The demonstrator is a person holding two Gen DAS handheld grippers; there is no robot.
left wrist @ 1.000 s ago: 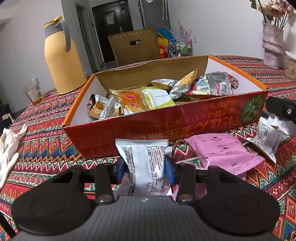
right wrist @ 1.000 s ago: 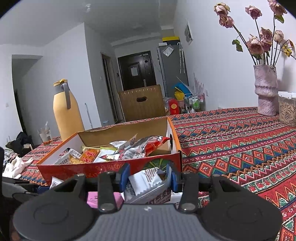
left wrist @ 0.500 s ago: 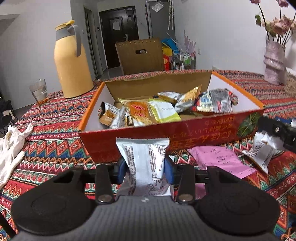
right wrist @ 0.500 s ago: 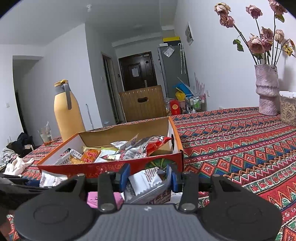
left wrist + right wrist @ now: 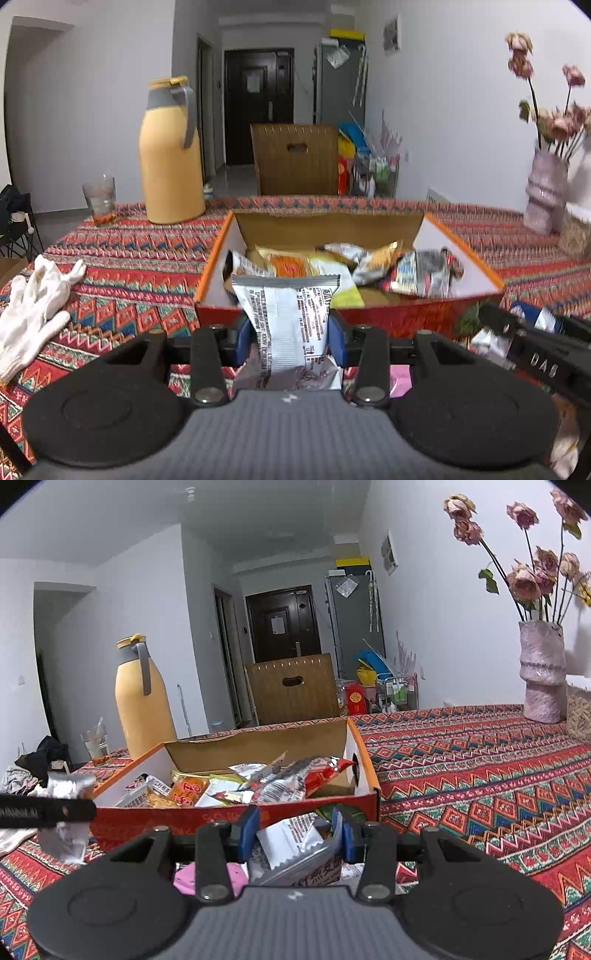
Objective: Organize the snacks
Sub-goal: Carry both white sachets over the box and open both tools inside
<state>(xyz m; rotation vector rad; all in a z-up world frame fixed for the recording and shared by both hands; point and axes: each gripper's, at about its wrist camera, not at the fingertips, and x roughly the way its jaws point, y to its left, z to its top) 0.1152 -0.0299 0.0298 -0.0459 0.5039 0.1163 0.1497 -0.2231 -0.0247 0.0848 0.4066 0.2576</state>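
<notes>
- Right gripper: blue pads clamp a crumpled white snack packet.
- Red cardboard box: directly beyond gripper, holding mixed snack packets.
- Pink packet: on patterned tablecloth, below left finger.
- Left gripper: at left edge, holding a silver packet.

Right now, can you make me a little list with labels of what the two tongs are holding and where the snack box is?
left tongs: shut on white snack packet, held upright
right tongs: shut on crumpled white packets
snack box: open, red and orange, on patterned tablecloth, just beyond both tongs
inside box: many mixed snack packets
loose on cloth: pink packet beside the right tongs
behind box: yellow jug, glass
</notes>
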